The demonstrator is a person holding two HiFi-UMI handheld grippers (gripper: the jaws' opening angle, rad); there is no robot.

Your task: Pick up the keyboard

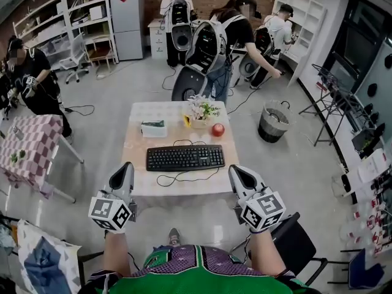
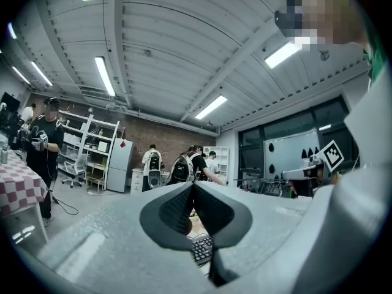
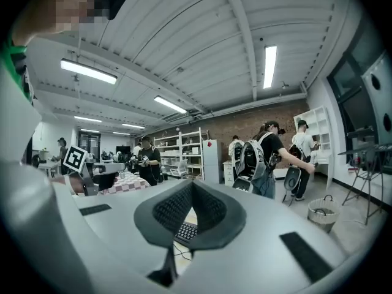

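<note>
A: So, in the head view, where's the keyboard (image 1: 185, 157)?

B: Flat in the middle of the desk (image 1: 138, 146), with its cable (image 1: 184, 177) looping along the near side. Behind it are a green-and-white box (image 1: 153, 128), a flower pot (image 1: 200, 112) and a red round thing (image 1: 217, 130), all apart from it.

A: And the tools?

B: The left tool (image 1: 127, 167) is by the desk's near left corner and the right tool (image 1: 236, 171) by the near right one. Neither touches the keyboard, and only the cable lies on that side of it. A waste basket (image 1: 273, 121) sits on the floor to the right, and people with backpacks (image 1: 211, 38) work beyond the desk.

A: Left gripper view?

B: The left tool (image 2: 193, 185) has its jaws pressed together with nothing between them. A corner of the keyboard (image 2: 202, 248) shows below the tips.

A: Right gripper view?

B: Same there. The right tool (image 3: 192, 185) is closed and empty, with the keyboard (image 3: 185, 231) and a bit of cable (image 3: 177, 250) visible underneath.
</note>
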